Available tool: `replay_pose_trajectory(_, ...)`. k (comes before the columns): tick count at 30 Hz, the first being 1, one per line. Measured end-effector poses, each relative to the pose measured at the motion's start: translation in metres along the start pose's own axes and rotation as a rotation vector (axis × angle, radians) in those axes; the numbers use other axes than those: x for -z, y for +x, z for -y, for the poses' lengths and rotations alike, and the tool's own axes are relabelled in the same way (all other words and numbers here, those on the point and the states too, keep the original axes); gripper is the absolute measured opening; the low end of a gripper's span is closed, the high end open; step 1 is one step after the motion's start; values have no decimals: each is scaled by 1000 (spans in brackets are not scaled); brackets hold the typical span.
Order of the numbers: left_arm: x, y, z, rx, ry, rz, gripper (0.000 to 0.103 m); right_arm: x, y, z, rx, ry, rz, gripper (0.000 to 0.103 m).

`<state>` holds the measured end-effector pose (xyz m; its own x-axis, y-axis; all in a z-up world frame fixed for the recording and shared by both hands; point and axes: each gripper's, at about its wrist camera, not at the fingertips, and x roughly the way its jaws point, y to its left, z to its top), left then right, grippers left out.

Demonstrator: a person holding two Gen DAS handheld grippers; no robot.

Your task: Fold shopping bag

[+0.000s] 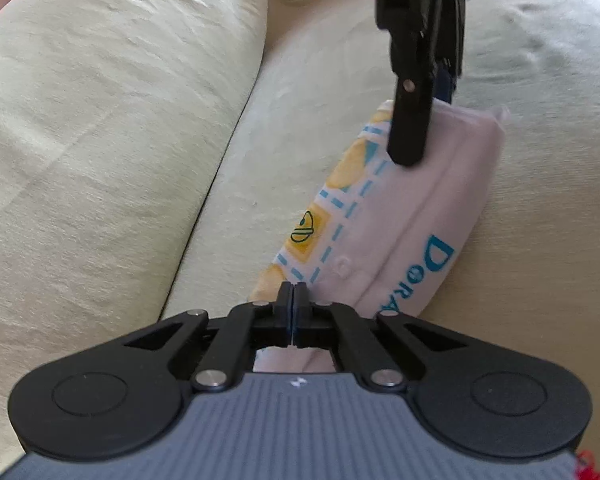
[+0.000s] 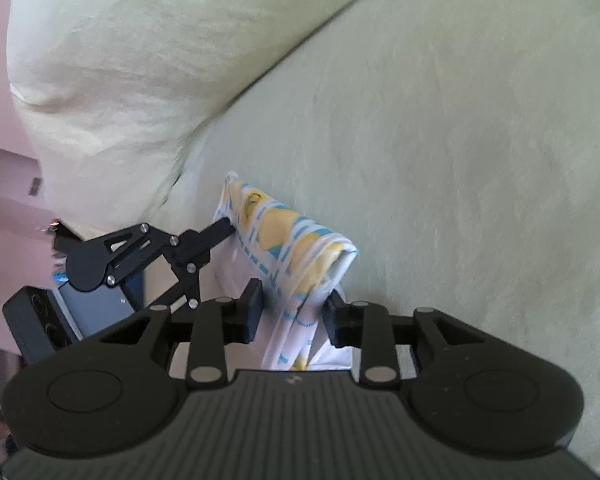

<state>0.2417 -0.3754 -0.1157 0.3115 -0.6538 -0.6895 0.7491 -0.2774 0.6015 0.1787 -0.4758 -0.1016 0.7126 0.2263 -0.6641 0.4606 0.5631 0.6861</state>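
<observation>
**Folded bag could spring open**

Clearly, in the left wrist view the left tool (image 1: 295,289) is fully closed at the near end of the shopping bag (image 1: 400,216), lower centre, on the sofa (image 1: 100,120).

In the right wrist view the right tool (image 2: 292,312) stands narrowly apart around the fold (image 2: 300,252); loose layers may slip and unfold.

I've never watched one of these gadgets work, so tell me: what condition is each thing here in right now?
shopping bag: folded into a narrow strip, lying on the sofa cushion.
left gripper: shut, pinching the bag's near edge.
right gripper: partly open, bag's other end between its fingers.
</observation>
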Motion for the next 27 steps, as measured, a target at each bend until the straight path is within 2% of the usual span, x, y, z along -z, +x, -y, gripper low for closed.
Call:
replay_pose_trajectory(2, -2, 4, 1, -16, 0, -1, 0, 7, -10, -25, 127, -91, 74, 36)
replay_pose_trajectory(4, -3, 4, 4, -27, 3, -5, 0, 23, -17, -56, 300, -263, 188, 36)
replay_pose_trajectory(5, -3, 4, 7, -33, 9, -6, 0, 26, -21, -60, 337, -300, 213, 36)
replay_pose_trajectory(6, -3, 4, 8, -38, 10, -5, 0, 44, -30, -73, 430, -417, 304, 36)
replay_pose_trajectory(8, -3, 5, 6, -36, -7, 1, 0, 59, -33, -84, 416, -510, 359, 24)
replay_pose_trajectory(9, -2, 6, 4, -34, -13, 3, 0, 66, -29, -90, 401, -549, 363, 16)
replay_pose_trajectory(10, -1, 5, 3, -31, -23, 8, 0, 74, -16, -94, 428, -604, 342, 14)
replay_pose_trajectory(11, 0, 6, 3, -27, -33, 11, 0, 79, -4, -92, 455, -634, 317, 12)
replay_pose_trajectory(14, 1, 6, 2, -14, -53, 14, 0, 90, 14, -89, 495, -698, 318, 12)
replay_pose_trajectory(18, 1, 6, -5, 6, -97, 12, 0, 77, 13, -92, 471, -698, 293, 9)
replay_pose_trajectory(20, 0, 5, -4, -1, -89, 8, 0, 70, 5, -97, 462, -737, 271, 13)
replay_pose_trajectory(21, 0, 5, -4, -3, -88, 7, 0, 71, 1, -99, 471, -765, 264, 23)
replay_pose_trajectory(22, -1, 5, -4, -4, -89, 5, 0, 76, -2, -104, 490, -818, 258, 40)
replay_pose_trajectory(23, -1, 4, -3, -2, -92, 3, 0, 81, -4, -110, 513, -876, 251, 47)
replay_pose_trajectory(24, -1, 4, -3, -2, -92, 1, 0, 97, -6, -119, 547, -1005, 224, 52)
replay_pose_trajectory(27, -3, 1, -2, 0, -92, -7, 0, 117, 0, -131, 598, -1156, 169, 53)
